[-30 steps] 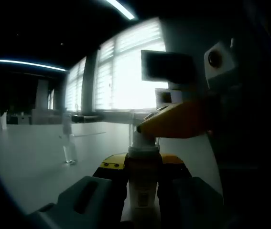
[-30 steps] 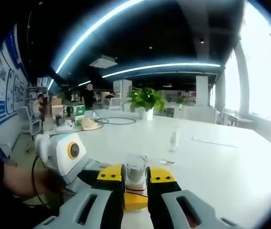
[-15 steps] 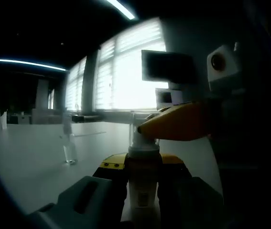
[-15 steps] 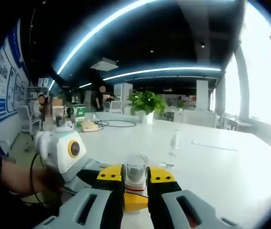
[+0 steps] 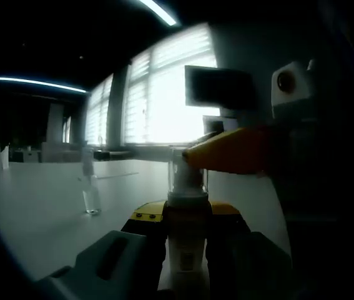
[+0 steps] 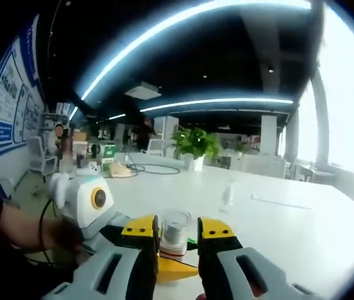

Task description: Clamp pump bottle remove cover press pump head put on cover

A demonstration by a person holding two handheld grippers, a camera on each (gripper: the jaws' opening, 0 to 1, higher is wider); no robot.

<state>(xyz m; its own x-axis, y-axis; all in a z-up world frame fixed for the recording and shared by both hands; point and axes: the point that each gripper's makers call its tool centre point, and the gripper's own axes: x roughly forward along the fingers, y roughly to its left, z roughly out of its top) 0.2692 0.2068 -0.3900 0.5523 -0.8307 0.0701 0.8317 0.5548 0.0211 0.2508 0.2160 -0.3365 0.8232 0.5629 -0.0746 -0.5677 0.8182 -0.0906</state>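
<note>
White and broad, the bench [image 6: 301,237] runs off toward a potted plant [image 6: 195,145] and tall bright windows [image 5: 164,94] with blinds. On it, well away from both hands, stands a small clear bottle [image 5: 90,190], seen again in the right gripper view [image 6: 227,195].

The left tongs [image 5: 187,234], grey with yellow tips, are closed on the pump bottle [image 5: 186,240]; its pale body stands upright between the jaws, gripped just under the collar, and a label with small print shows lower down. In the right gripper view the left tongs' grey body and yellow-ringed lens box sit at the lower left, with a person's hand [image 6: 30,228] behind them.

The right tongs [image 6: 177,240] come in from the side at the top of the bottle; in the left gripper view one yellow jaw lies across the pump head. In their own view the jaws stand a little apart either side of the clear cover [image 6: 175,226], with narrow gaps showing, so I cannot tell whether they have hold of it. The cover sits on the bottle's top, a white collar [image 6: 173,248] beneath it.
</note>
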